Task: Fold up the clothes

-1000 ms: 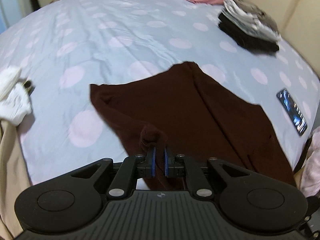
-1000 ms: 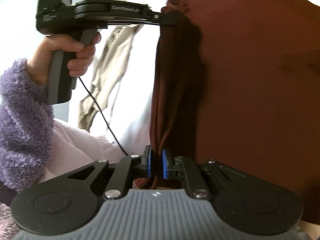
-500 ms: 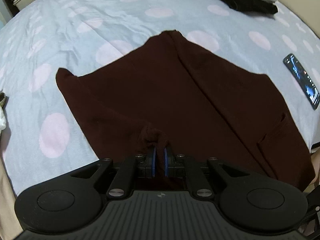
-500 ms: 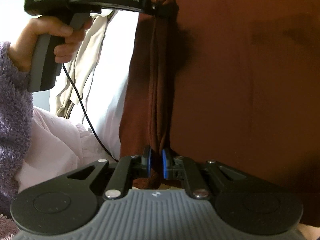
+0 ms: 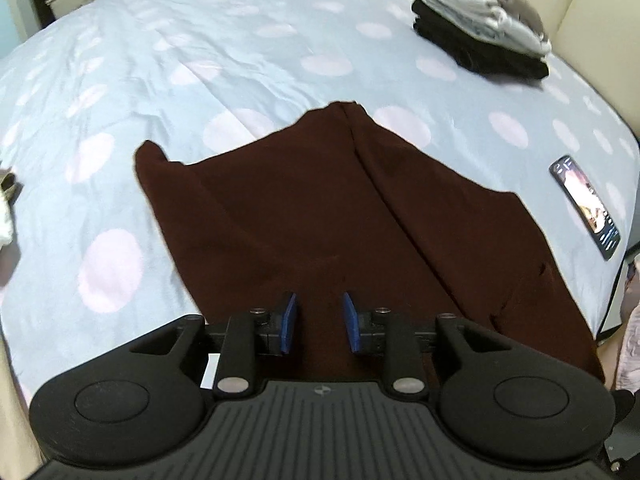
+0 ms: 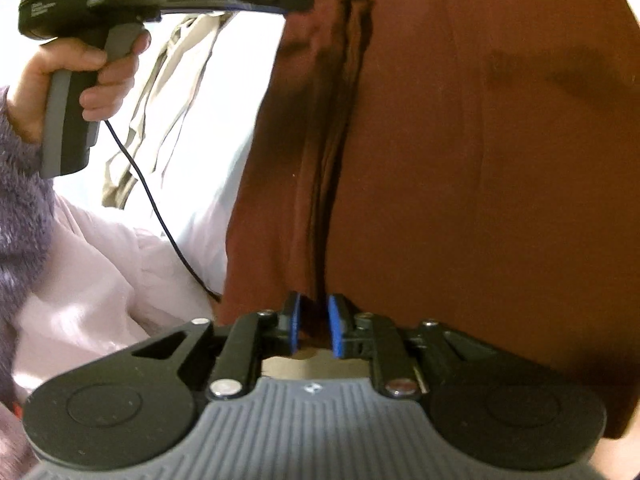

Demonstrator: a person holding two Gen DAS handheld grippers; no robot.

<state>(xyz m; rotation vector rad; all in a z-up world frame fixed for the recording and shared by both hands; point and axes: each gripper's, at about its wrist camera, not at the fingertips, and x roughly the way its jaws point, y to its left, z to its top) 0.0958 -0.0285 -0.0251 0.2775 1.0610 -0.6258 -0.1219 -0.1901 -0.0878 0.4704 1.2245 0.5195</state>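
Jaws opening — both grippers over brown garment (image 5: 320,208).

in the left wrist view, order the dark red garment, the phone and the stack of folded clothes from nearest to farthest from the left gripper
1. Dark red garment, right under the left gripper, whose jaws are opening.
2. Phone, off to the right on the bed.
3. Stack of folded clothes, far right corner.

garment: dark maroon-brown cloth (image 5: 304,216), plain knit-like fabric
state: spread mostly flat, one long crease running near to far
pose: far edge rises to a peak; far-left corner curled up
place: near side of bed, near edge bunched in vertical folds (image 6: 332,152)
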